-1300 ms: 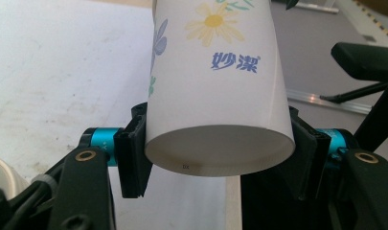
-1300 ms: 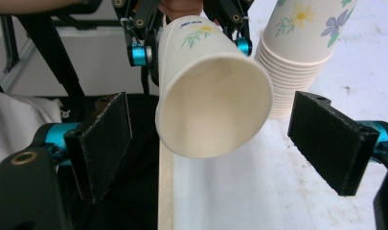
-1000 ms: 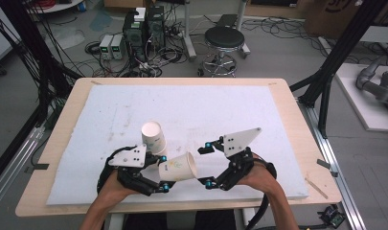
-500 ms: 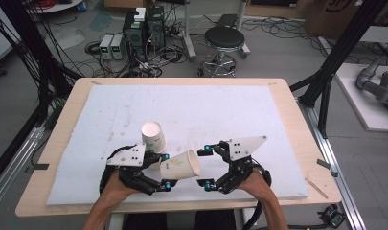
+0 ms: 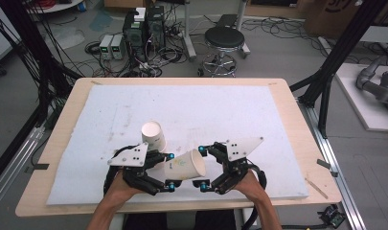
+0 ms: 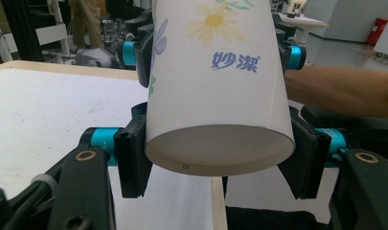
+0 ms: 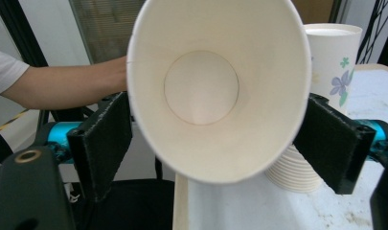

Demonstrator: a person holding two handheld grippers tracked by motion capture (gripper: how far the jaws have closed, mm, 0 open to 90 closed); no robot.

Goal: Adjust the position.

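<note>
Left gripper (image 5: 168, 171) has its jaws clamped on the base end of a flower-print paper cup (image 5: 184, 165); in the left gripper view the black pads (image 6: 132, 160) press both sides of the cup (image 6: 215, 91) right by its bottom rim. The cup lies sideways in the air, just above the near part of the white foam mat (image 5: 258, 124), mouth pointing toward the right gripper (image 5: 202, 166). That one's jaws are spread wide, one each side of the cup's open rim; in the right gripper view the pads (image 7: 101, 139) sit just beside the rim of the cup (image 7: 215, 86) with a small gap, so not gripping as far as I can see.

Just behind the left gripper there's a stack of paper cups (image 5: 154, 136) upside down on the mat, with the same flower print visible in the right gripper view (image 7: 333, 67). The mat covers a wooden table (image 5: 297, 120), and the person's forearms come in from the near edge.
</note>
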